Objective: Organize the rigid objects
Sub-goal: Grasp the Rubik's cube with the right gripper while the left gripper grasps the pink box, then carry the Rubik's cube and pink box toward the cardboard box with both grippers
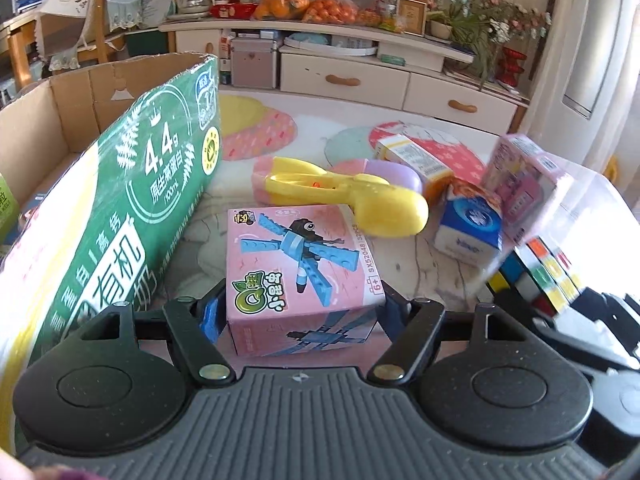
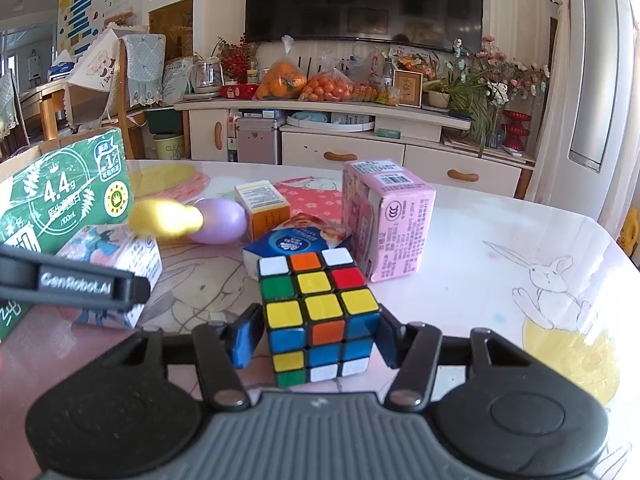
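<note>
My left gripper (image 1: 301,312) is shut on a pink toy-brick box with a blue dragonfly picture (image 1: 300,272), beside the green cardboard carton (image 1: 132,208). My right gripper (image 2: 316,336) is shut on a Rubik's cube (image 2: 320,312), held just above the table. In the right wrist view the pink toy-brick box (image 2: 120,264) and the left gripper's black body show at the left. The cube (image 1: 536,276) shows blurred at the right of the left wrist view.
On the table (image 2: 460,300) lie a yellow plastic toy (image 1: 360,196), a purple egg (image 2: 220,220), an orange-white box (image 2: 264,208), a blue tissue pack (image 2: 296,244) and a tall pink box (image 2: 388,220). The open carton stands at the left.
</note>
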A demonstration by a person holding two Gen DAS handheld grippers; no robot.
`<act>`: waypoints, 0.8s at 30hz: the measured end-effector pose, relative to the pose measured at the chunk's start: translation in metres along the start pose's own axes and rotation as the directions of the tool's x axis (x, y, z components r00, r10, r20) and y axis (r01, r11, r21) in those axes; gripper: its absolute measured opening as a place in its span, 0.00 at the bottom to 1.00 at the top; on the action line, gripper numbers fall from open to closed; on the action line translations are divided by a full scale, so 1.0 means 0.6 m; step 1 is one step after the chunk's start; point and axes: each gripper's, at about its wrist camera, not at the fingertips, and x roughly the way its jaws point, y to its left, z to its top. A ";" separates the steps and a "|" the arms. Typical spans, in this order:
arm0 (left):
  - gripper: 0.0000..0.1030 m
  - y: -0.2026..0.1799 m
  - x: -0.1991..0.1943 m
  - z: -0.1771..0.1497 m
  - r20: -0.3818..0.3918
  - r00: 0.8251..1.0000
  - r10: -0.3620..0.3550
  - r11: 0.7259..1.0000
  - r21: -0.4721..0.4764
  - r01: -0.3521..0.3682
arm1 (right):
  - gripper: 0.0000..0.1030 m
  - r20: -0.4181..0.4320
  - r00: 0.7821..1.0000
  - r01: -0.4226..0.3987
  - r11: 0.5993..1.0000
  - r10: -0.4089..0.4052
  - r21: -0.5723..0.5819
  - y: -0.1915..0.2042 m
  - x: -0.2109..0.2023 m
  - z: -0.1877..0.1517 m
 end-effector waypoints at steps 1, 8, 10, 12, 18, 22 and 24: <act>0.88 0.001 -0.002 -0.002 -0.002 1.000 -0.007 1.000 0.002 0.007 | 0.54 0.001 1.000 0.000 1.000 0.000 -0.003 0.001 -0.001 -0.001; 0.88 0.007 -0.017 -0.020 -0.015 0.999 -0.043 0.999 0.015 0.043 | 0.54 0.009 1.000 0.007 1.000 -0.007 -0.024 0.011 -0.011 -0.008; 0.88 0.007 -0.022 -0.024 -0.019 0.998 -0.053 0.998 0.015 0.054 | 0.54 0.014 1.000 0.012 0.999 -0.012 -0.036 0.015 -0.015 -0.011; 0.88 0.011 -0.025 -0.024 -0.026 0.997 -0.067 0.998 0.007 0.067 | 0.54 0.016 1.000 0.017 0.999 -0.016 -0.046 0.019 -0.017 -0.013; 0.88 0.015 -0.037 -0.036 -0.032 0.996 -0.088 0.996 0.008 0.088 | 0.54 0.008 1.000 0.010 1.000 -0.010 -0.020 0.027 -0.028 -0.018; 0.88 0.021 -0.043 -0.040 -0.037 0.994 -0.103 0.995 0.009 0.103 | 0.54 0.007 1.000 0.013 1.000 -0.013 -0.001 0.033 -0.035 -0.024; 0.88 0.026 -0.046 -0.041 -0.039 0.994 -0.106 0.994 0.010 0.107 | 0.54 0.008 1.000 0.016 1.000 -0.016 0.006 0.036 -0.040 -0.028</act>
